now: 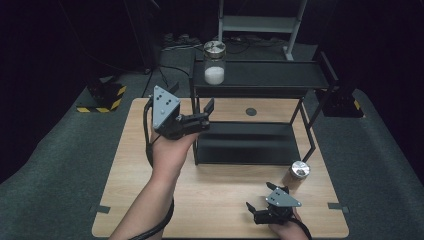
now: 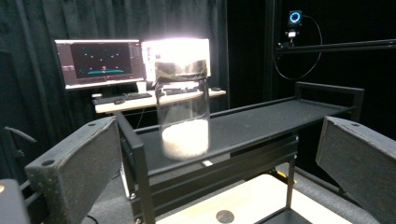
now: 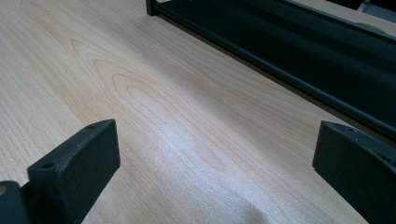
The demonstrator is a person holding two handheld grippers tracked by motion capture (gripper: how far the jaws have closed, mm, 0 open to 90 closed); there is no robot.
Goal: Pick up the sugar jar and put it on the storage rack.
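Holding my left gripper (image 1: 202,114) up near the left end of the black shelf (image 1: 270,75), I keep its jaws wide apart with nothing between them, and they point at the glass jar (image 1: 215,62) with white powder that stands on the top level, a little way off. My right gripper (image 1: 260,210) sits low over the wooden table (image 1: 220,195) near the front edge, and its jaws are spread apart too, with just bare wood between them. Near it, a small jar with a shiny lid (image 1: 297,174) stands on the table beside the shelf's front right leg.
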